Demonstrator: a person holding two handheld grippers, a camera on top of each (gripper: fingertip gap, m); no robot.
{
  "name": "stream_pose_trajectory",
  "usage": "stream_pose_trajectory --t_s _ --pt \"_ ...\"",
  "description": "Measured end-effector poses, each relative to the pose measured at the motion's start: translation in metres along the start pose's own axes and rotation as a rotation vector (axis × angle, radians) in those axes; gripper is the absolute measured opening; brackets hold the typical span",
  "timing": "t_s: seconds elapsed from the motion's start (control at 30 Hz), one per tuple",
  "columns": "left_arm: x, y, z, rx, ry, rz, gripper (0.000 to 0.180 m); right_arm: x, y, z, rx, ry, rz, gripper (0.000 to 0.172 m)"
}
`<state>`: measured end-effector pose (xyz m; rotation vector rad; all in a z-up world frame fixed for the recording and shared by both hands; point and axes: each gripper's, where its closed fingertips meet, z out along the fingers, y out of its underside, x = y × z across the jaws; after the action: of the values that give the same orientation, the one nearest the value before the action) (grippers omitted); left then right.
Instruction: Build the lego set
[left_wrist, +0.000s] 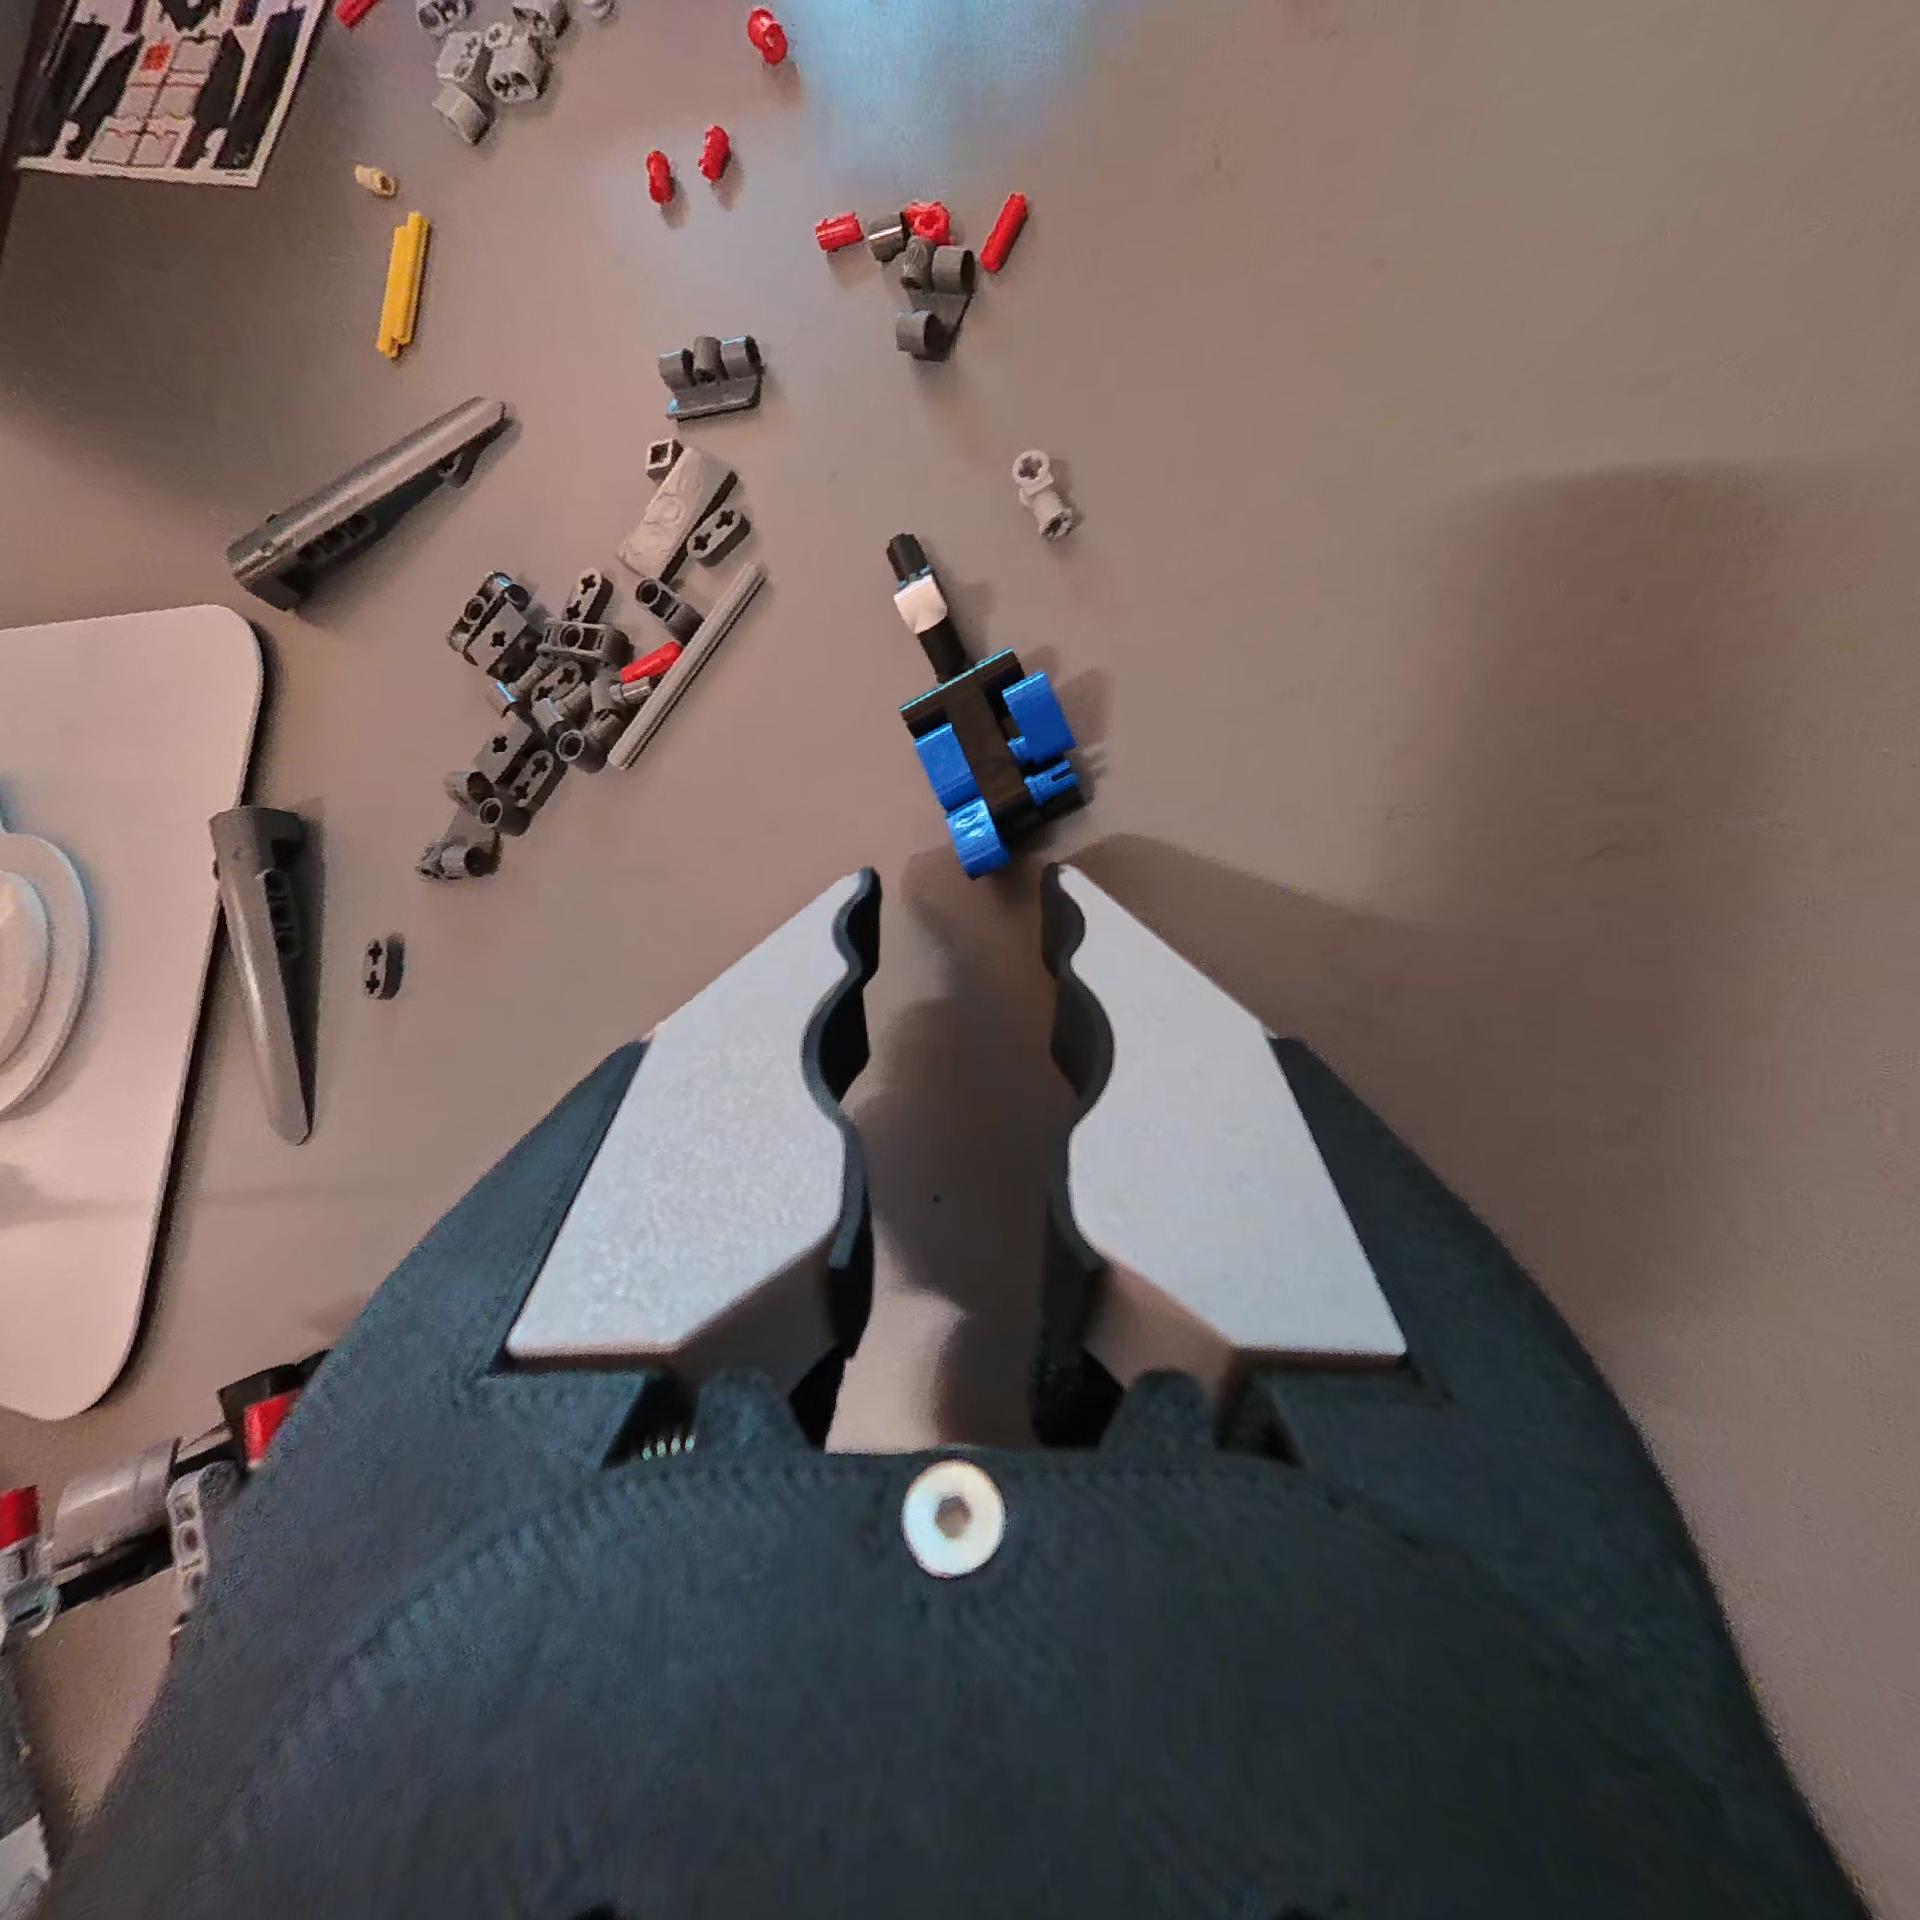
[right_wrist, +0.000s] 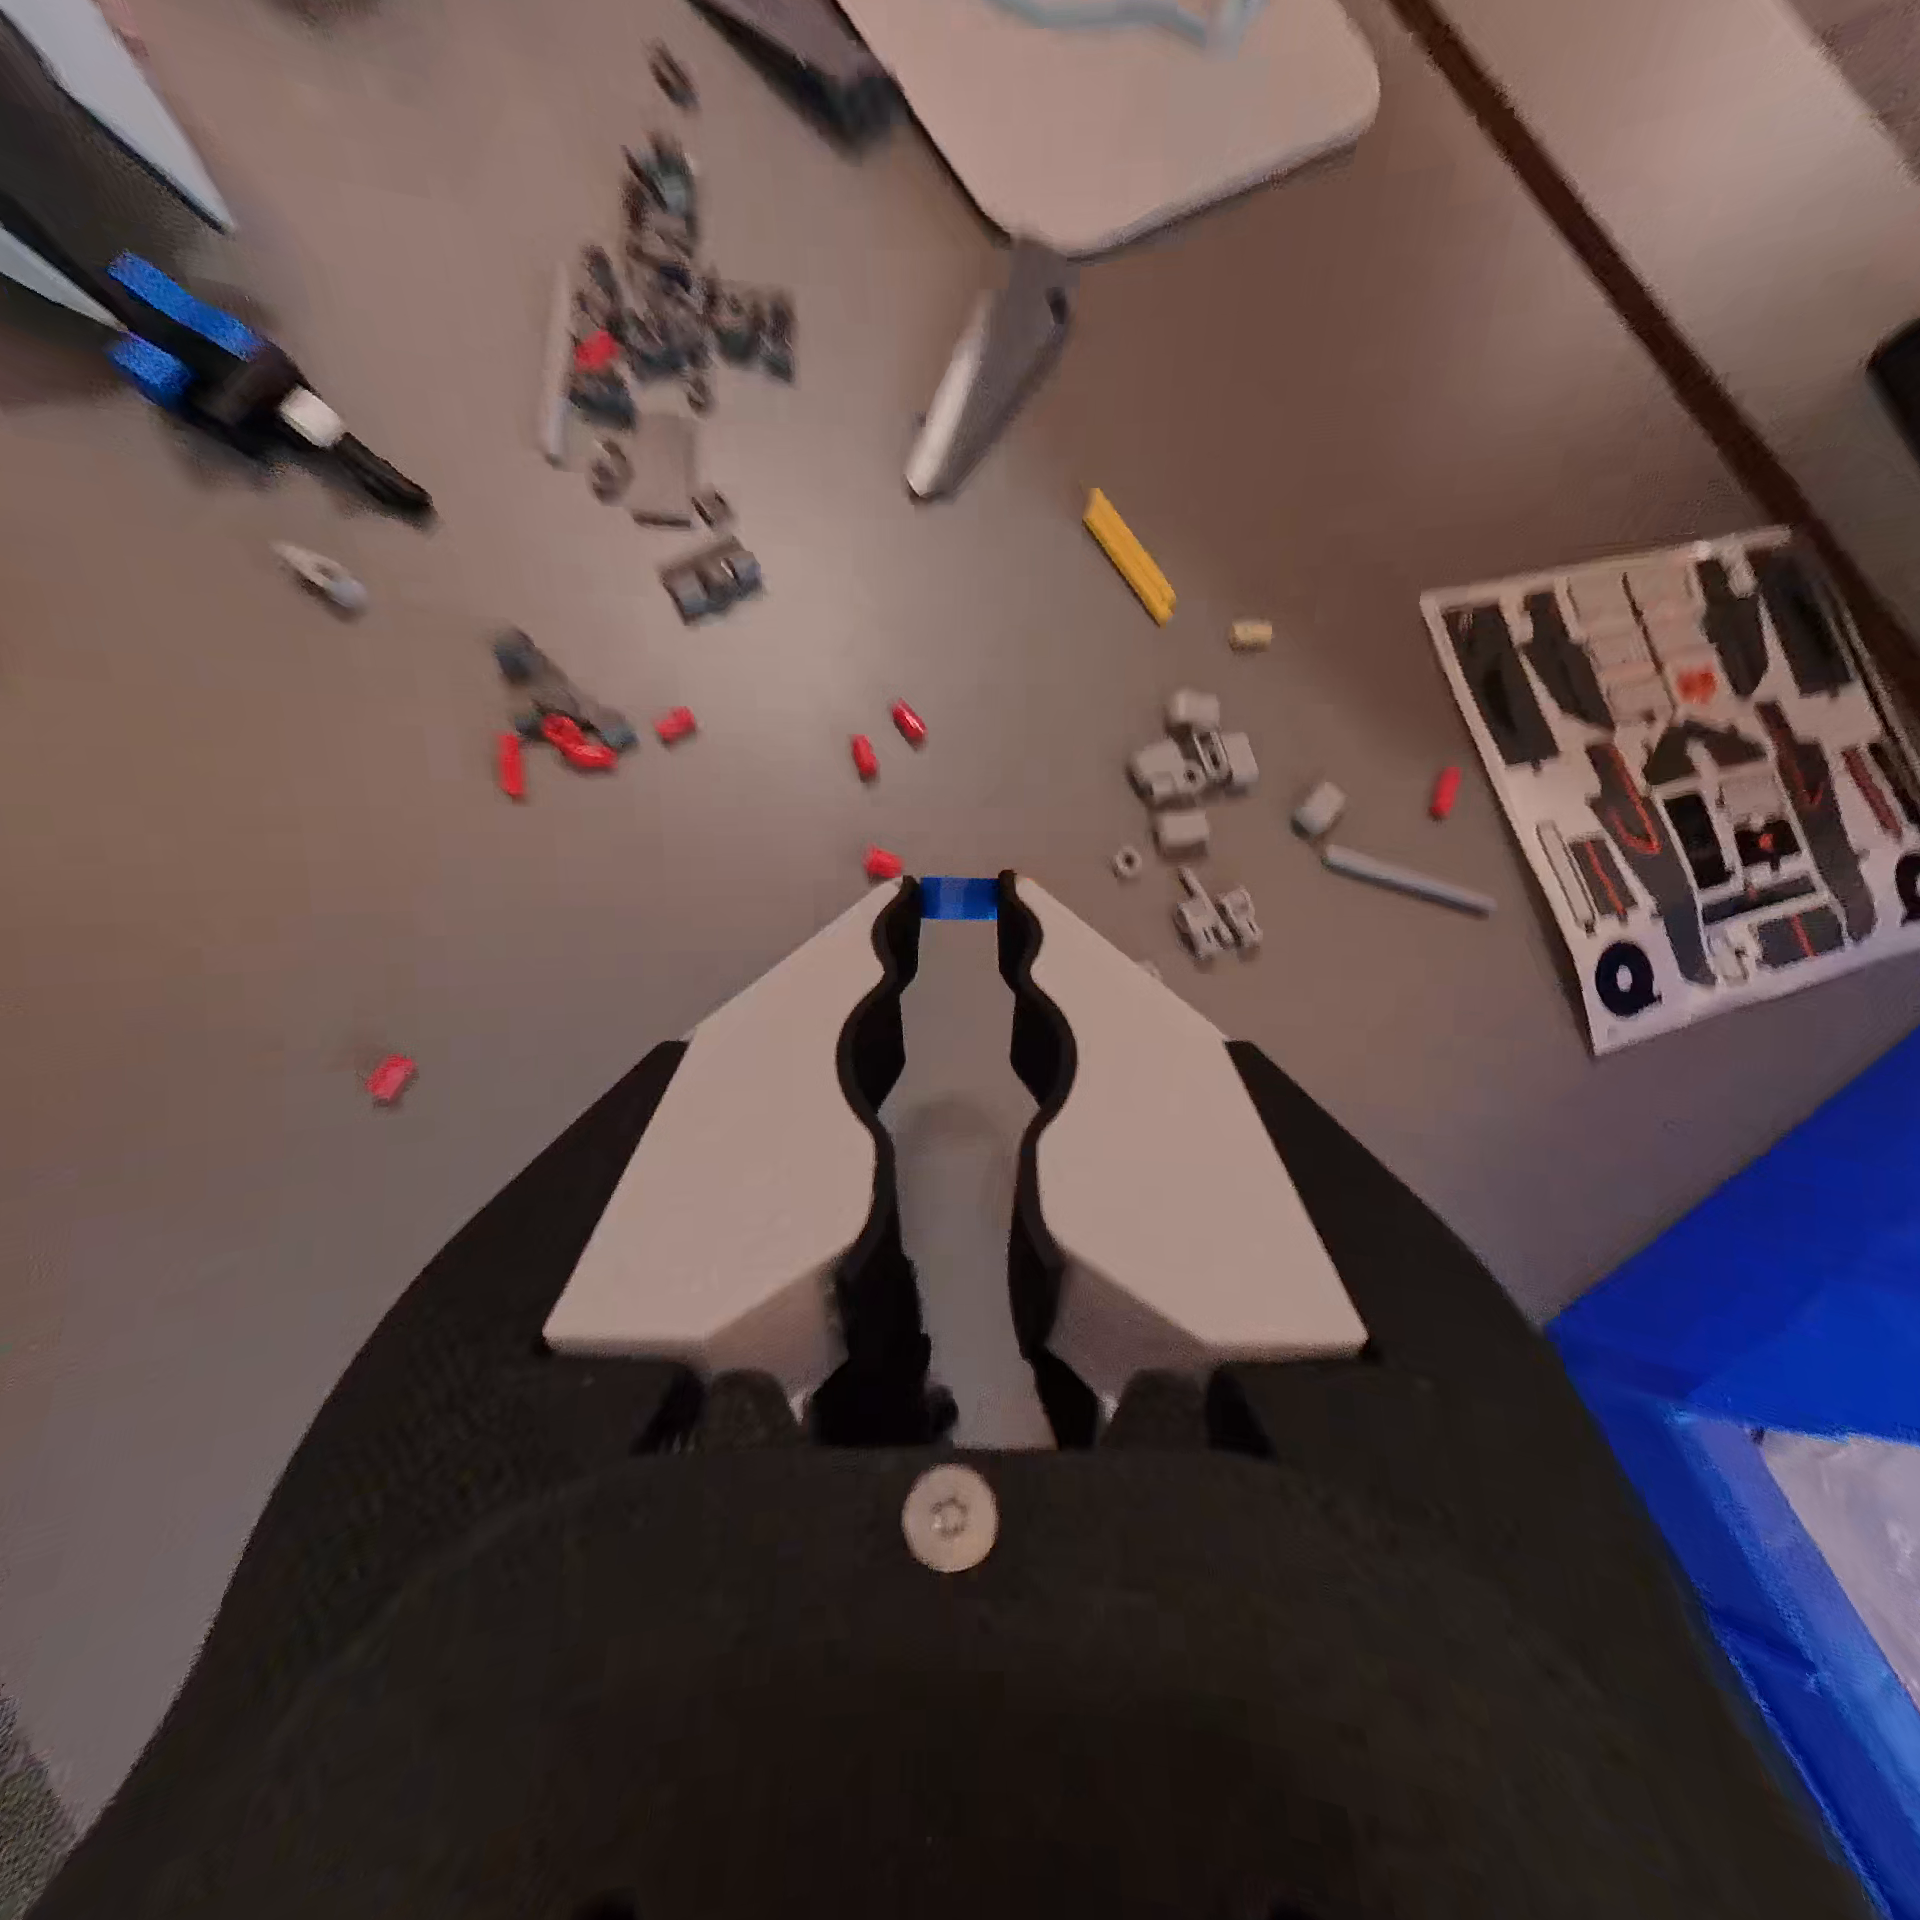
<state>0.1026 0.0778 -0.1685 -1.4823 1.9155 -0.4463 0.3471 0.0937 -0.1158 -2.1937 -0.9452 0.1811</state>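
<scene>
Right gripper (right_wrist: 961, 899) pinches a small blue piece (right_wrist: 958, 900) at its very tips, both black pads pressed on its ends, jaws narrow, held above the grey-brown table (right_wrist: 312, 935). Red pin (right_wrist: 882, 861) lies just beside the left tip, more red pins (right_wrist: 885, 738) farther out. Light grey connectors (right_wrist: 1195, 774) sit to the right, then a grey axle (right_wrist: 1408, 881), yellow bar (right_wrist: 1128, 555) and sticker sheet (right_wrist: 1683, 779). Dark grey parts pile (right_wrist: 665, 312) is farther off, blurred. Blue bin (right_wrist: 1787, 1403) fills the lower right corner.

Left gripper (left_wrist: 961, 883) has jaws moderately apart, nothing between them. Blue-and-black assembly (left_wrist: 987, 758) with a black axle (left_wrist: 920, 603) lies on the table just ahead of the tips, not touched by either pad. Dark grey pile (left_wrist: 551, 686) sits left of it, a long grey curved panel (left_wrist: 265, 956) farther left beside a white stand base (left_wrist: 125, 935).
</scene>
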Motion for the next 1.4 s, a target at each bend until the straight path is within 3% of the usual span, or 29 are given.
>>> stream_pose_trajectory --t_s 0.3,0.57,0.77,1.4 --pt "-0.015 -0.018 -0.020 0.104 -0.072 -0.046 0.026 -0.082 -0.092 -0.010 0.204 0.009 -0.303 0.013" --pt "-0.028 -0.064 -0.061 0.484 0.014 -0.272 0.022 -0.157 -0.153 0.004 0.380 0.046 -0.588 0.012" --pt "-0.021 -0.083 -0.079 0.630 0.146 -0.375 0.022 -0.183 -0.169 0.017 0.371 0.171 -0.828 0.012" --pt "-0.014 -0.093 -0.097 0.757 0.352 -0.476 0.013 -0.197 -0.183 0.025 0.372 0.255 -1.030 0.012"
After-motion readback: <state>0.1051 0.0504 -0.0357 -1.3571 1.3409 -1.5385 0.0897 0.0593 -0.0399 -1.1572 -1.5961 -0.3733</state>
